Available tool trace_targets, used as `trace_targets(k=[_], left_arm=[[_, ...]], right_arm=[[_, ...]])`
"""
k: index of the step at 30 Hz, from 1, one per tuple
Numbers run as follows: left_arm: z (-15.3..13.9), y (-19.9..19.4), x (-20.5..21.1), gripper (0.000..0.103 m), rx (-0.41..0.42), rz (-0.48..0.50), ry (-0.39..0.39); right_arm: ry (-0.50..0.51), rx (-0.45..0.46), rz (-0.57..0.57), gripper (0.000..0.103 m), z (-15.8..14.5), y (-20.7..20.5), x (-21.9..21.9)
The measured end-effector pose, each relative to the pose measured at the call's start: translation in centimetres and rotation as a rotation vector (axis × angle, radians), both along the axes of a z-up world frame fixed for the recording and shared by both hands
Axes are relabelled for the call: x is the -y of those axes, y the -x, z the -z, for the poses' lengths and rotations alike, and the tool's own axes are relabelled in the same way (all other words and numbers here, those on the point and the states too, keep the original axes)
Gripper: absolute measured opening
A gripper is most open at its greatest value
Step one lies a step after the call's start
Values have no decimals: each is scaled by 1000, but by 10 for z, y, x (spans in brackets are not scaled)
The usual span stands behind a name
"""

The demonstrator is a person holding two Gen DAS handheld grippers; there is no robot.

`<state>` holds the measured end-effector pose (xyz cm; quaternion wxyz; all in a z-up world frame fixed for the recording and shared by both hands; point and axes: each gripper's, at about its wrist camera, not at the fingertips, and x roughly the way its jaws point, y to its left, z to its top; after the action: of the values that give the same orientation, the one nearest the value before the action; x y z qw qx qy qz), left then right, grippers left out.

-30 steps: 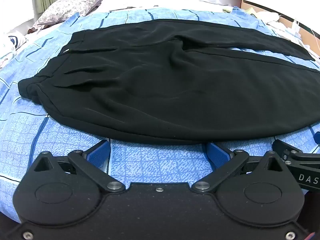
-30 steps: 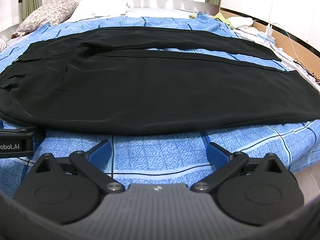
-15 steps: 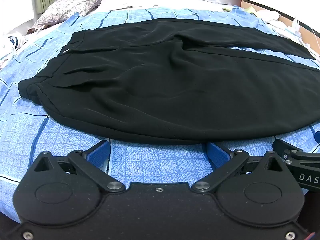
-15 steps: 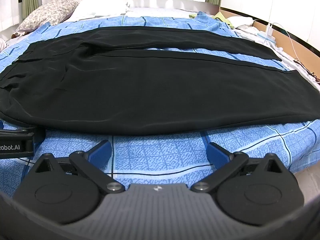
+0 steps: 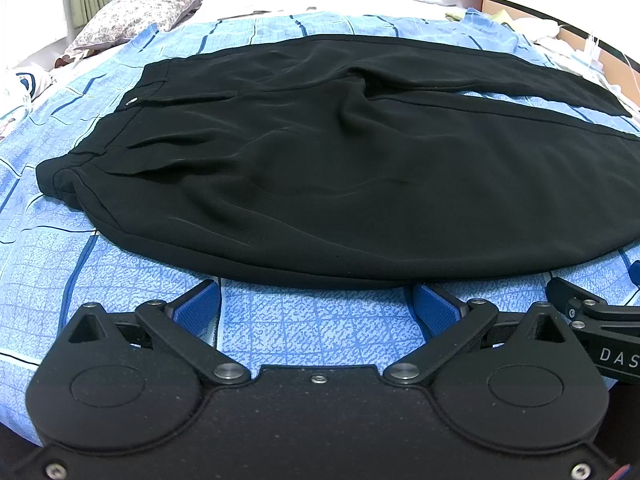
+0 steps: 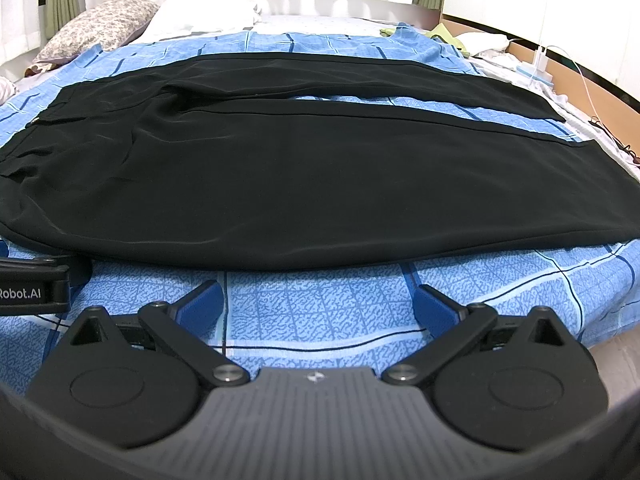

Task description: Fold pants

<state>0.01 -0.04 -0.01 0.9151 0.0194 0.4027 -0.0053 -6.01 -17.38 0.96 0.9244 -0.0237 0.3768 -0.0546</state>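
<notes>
Black pants (image 5: 340,168) lie spread flat across a blue checked bedspread (image 5: 60,264), waistband to the left, both legs running off to the right. The far leg (image 6: 360,76) lies a little apart from the near one (image 6: 320,184). My left gripper (image 5: 318,300) is open just short of the near hem edge, near the hip end, with nothing between its blue pads. My right gripper (image 6: 318,300) is open too, in front of the near leg's edge. Each gripper's body shows at the edge of the other's view.
A floral pillow (image 5: 140,12) lies at the head of the bed on the far left. Light clothes and a green item (image 6: 444,36) sit at the far right, beside a wooden bed frame (image 6: 580,84) with a white cable.
</notes>
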Motion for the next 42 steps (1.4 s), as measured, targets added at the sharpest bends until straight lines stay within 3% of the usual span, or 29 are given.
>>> trace_targets(k=[42], left_arm=[[0, 0, 0, 103, -5, 0, -5]], right_arm=[[-5, -1, -1, 103, 5, -1, 3]])
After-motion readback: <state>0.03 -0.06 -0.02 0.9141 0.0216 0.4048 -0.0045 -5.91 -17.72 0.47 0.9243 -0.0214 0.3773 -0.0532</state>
